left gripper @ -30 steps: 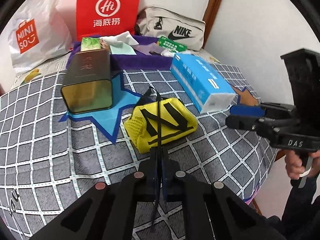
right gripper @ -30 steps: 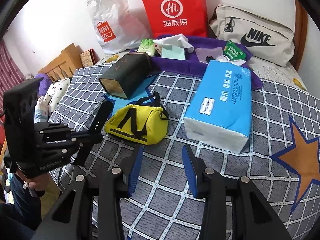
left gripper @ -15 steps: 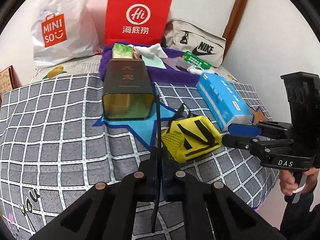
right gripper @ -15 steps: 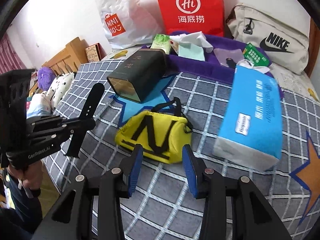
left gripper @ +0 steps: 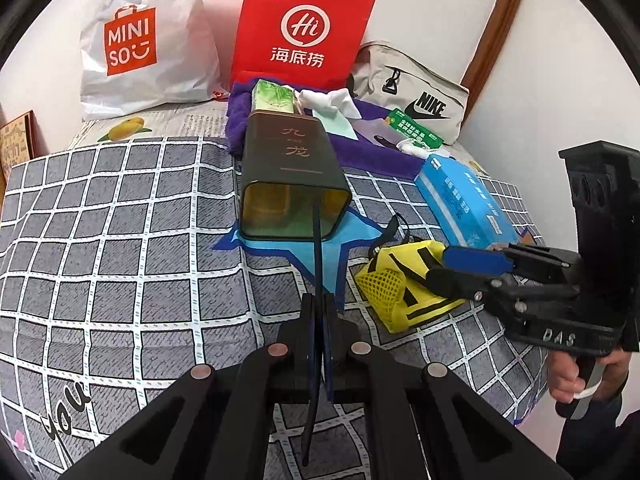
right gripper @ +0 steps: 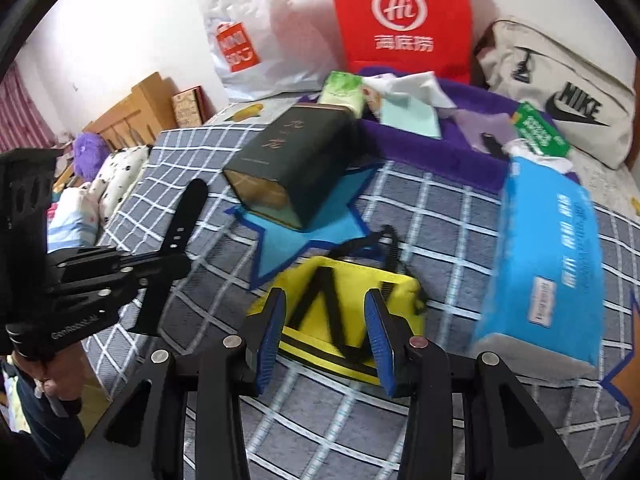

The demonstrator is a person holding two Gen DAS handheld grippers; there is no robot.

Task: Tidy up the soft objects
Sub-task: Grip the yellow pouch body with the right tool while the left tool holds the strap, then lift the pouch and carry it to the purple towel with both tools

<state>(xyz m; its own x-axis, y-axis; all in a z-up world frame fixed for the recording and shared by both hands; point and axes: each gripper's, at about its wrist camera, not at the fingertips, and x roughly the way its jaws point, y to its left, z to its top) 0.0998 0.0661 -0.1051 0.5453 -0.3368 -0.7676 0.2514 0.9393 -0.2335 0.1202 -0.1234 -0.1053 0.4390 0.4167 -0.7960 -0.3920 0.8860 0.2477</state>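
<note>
Right wrist: yellow pouch nearer now

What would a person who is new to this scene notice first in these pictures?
Probably the bright red paper bag standing against the wall at the back of the bed, beside the white Miniso bag. Next, the small yellow pouch on the checked bedcover, with the right gripper open just over it. The dark green tin lies on its side near the middle, its open end facing the left gripper.

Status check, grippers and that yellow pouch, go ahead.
Left gripper shut on a thin dark strap. Right gripper open, jaws straddling the yellow pouch, not gripping. Blue tissue pack close alongside.
</note>
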